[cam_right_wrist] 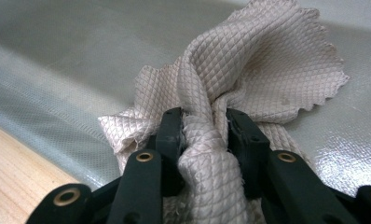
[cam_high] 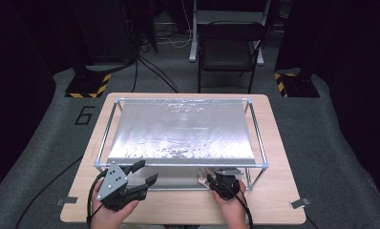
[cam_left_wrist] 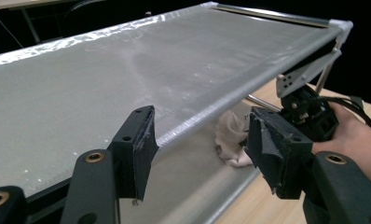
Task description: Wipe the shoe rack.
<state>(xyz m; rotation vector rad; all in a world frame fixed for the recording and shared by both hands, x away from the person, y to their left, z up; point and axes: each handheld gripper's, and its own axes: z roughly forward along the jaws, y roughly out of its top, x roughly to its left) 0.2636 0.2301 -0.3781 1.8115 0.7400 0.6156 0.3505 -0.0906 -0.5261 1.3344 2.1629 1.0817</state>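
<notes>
So, stage: early to mid (judging by the pictures), cloth gripped, wiping of the lower sheet under way or about to begin.
right gripper [cam_high: 216,180]: jaws clamped on bunched cloth [cam_right_wrist: 249,88], at 5 o'clock of the rack [cam_high: 255,131], on its lower shiny sheet [cam_right_wrist: 81,56].
left gripper [cam_high: 142,174]: jaws apart, nothing between them, at 7 o'clock near the rack's front rail.
left to do: most of the surface, probably.
</notes>
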